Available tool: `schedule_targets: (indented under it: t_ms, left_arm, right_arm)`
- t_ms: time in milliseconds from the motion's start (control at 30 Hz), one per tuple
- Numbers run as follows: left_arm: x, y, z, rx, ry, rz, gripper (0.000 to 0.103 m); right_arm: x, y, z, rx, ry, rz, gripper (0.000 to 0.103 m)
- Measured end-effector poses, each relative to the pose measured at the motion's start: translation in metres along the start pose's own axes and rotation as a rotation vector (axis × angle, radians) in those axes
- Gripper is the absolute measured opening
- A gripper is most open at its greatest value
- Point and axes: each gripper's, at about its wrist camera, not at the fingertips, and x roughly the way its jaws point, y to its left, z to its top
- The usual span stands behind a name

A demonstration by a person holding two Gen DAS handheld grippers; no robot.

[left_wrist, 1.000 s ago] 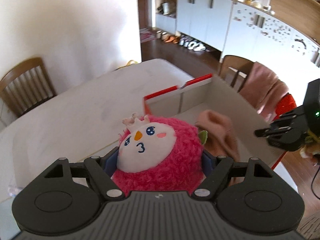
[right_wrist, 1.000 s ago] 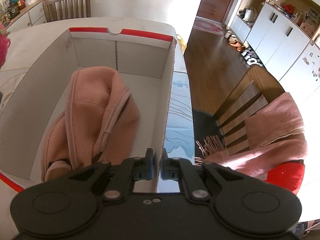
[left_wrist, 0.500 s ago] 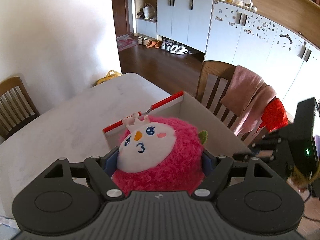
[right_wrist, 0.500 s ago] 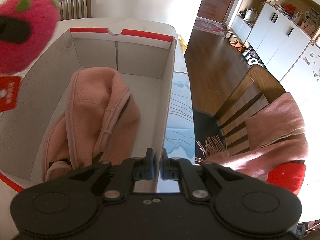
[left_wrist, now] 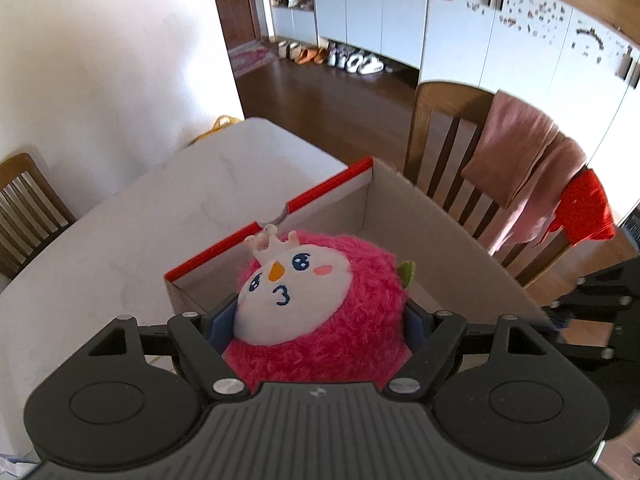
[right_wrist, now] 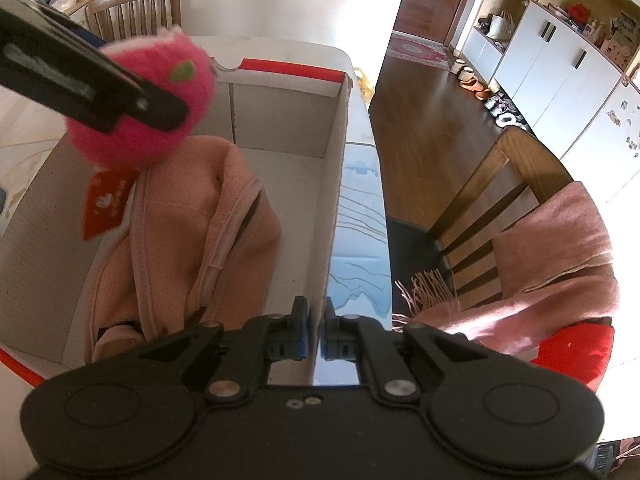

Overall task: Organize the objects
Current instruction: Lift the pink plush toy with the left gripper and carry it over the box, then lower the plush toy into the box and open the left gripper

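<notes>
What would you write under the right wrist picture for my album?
The left gripper carries a pink plush bird over a cardboard box holding a pink fleece, while the right gripper pinches the box's wall.

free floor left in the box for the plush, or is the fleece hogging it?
Bare floor in the cardboard box: the strip between the pink fleece garment and the right wall, widening toward the red-edged far wall. The near left is crowded with fleece. The pink plush toy hangs over the far left.
</notes>
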Motion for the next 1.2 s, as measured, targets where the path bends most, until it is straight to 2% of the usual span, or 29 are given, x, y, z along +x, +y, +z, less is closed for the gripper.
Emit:
schedule_targets:
  t_ms: [133,367,733,1033,1200]
  left_arm:
    - [0.02,-0.008,0.0,0.036,0.029,0.026,0.08]
    - [0.046,-0.006,-0.003,0.038,0.092,0.041,0.081]
    - [0.072,-0.013,-0.003,0.085,0.133,0.043,0.083]
    - [0.072,0.0,-0.007,0.034,0.13,0.025,0.088]
    - [0.059,0.014,-0.012,-0.015,0.087,-0.002,0.089]
  right_arm:
    - [0.001,-0.001,-0.001,0.004,0.001,0.004,0.005]
    - [0.002,-0.002,0.0,0.004,0.003,0.009,0.005]
    - [0.004,-0.003,0.0,0.003,0.01,0.016,0.005]
    - [0.005,-0.004,0.0,0.003,0.011,0.019,0.005]
    - [0.007,-0.004,-0.002,0.007,0.015,0.021,0.005]
